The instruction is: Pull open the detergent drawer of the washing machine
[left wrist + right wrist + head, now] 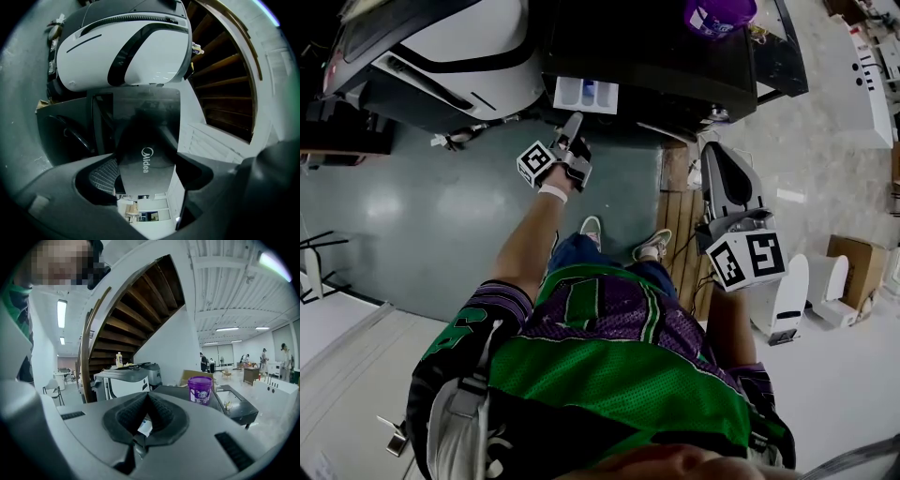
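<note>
Nearest my head camera is one green-and-purple jersey (609,375), worn by the person carrying my two grippers, with two pale shoes (592,228) below it on the grey-green floor (441,216). The left gripper (574,120) reaches level towards the one black washing machine (675,56). Its tips are at the front of the single detergent drawer (586,95), which stands out from the machine's face with its white insides open to view; how many compartments it has I cannot count for certain. Through the left gripper view, the jaws stand wide astride the drawer's dark front panel, which bears a white logo. One ribbed pad (104,176) sits against one edge and the other jaw against the opposite edge, so they grip the panel. The right gripper (727,178) hangs well apart from the drawer, off to the person's right and over a run of wooden planks (680,230). Its own view shows the two pads (133,416) pressed together at their tips, with nothing between them. One purple tub (719,14) stands on top of the washing machine. One white-and-black machine (450,47) sits just beside the washer on the left. The right gripper view also takes in one wooden staircase (136,319), and at least three people stand far off across the hall.
</note>
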`<state>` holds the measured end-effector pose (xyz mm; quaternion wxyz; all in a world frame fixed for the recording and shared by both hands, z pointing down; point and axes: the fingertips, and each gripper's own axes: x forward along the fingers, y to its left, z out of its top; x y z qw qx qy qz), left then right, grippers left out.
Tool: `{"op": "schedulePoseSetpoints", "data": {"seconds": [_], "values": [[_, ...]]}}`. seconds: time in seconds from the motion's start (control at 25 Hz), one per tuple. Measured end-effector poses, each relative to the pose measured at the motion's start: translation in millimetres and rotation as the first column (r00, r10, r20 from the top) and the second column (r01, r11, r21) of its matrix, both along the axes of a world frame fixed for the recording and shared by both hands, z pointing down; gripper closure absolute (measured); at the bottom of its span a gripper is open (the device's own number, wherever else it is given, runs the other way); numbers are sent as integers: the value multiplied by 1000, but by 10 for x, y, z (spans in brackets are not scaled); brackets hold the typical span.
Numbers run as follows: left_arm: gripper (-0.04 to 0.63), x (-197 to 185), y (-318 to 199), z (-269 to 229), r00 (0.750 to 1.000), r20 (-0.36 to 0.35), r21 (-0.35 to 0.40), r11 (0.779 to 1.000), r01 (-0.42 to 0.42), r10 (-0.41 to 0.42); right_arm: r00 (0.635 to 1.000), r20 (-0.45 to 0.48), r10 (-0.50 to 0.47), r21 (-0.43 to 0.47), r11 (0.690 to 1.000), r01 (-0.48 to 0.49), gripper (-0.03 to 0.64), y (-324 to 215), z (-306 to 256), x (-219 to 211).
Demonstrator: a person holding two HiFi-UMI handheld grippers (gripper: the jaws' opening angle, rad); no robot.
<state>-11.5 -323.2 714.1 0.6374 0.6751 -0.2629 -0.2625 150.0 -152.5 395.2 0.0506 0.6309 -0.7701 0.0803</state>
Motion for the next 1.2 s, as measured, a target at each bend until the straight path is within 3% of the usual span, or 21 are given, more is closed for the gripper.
{"op": "schedulePoseSetpoints", "data": {"seconds": [0.76,0.84,0.92,0.96,1.0,1.08,1.2], "values": [[217,-162,486,12,1000,-13,-27,1000,-10,10,996,10,-86,30,996,86,615,-21,-144,-60],[329,-181,526,-39,1000,-17,-26,1000,-2,1,996,7,-93,31,995,92,615,-22,-154,-50],[483,-237,530,-14,999,28,-22,1000,19,-18,996,7,-94,28,995,93,615,-27,-157,-37],[500,-266,530,4,999,37,-19,1000,25,-25,996,8,-93,24,995,93,615,-25,-157,-37],[486,-285,540,1,999,23,-14,1000,25,-25,996,6,-94,20,995,94,615,-19,-162,-43],[393,-288,579,-64,1000,-29,3,1000,10,-10,995,-1,-100,20,995,100,615,-6,-188,-52],[336,-289,616,-128,999,-50,17,1000,0,0,995,-6,-101,27,995,101,615,5,-233,-29]]}}
